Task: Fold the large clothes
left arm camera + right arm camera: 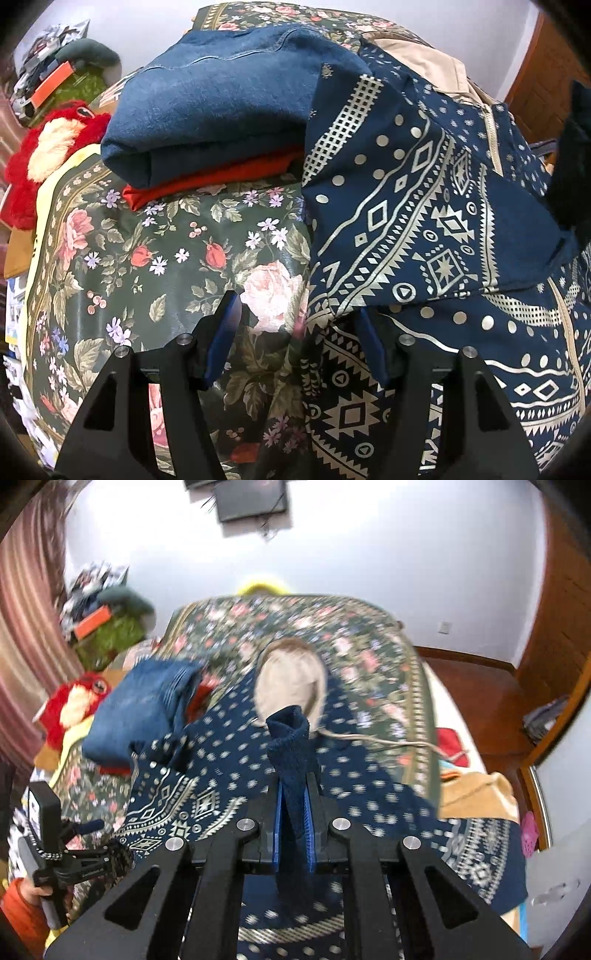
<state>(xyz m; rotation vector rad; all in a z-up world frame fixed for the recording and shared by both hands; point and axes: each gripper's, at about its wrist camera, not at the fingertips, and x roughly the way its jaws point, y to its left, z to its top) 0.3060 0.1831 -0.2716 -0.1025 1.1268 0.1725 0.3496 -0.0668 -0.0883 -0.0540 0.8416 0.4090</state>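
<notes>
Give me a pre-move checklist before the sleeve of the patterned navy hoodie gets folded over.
1. Right claw shut on the ribbed navy cuff: ok.
2. Left claw open over the edge of the navy hoodie with cream geometric print: ok; not gripping.
3. Hoodie spread on the floral bedcover: not ok, one fold lies bunched.
4. Beige-lined hood lying flat: ok.
5. Folded blue denim garment clear of the hoodie: not ok, they overlap.
6. Sleeve free of snags: cannot tell.
</notes>
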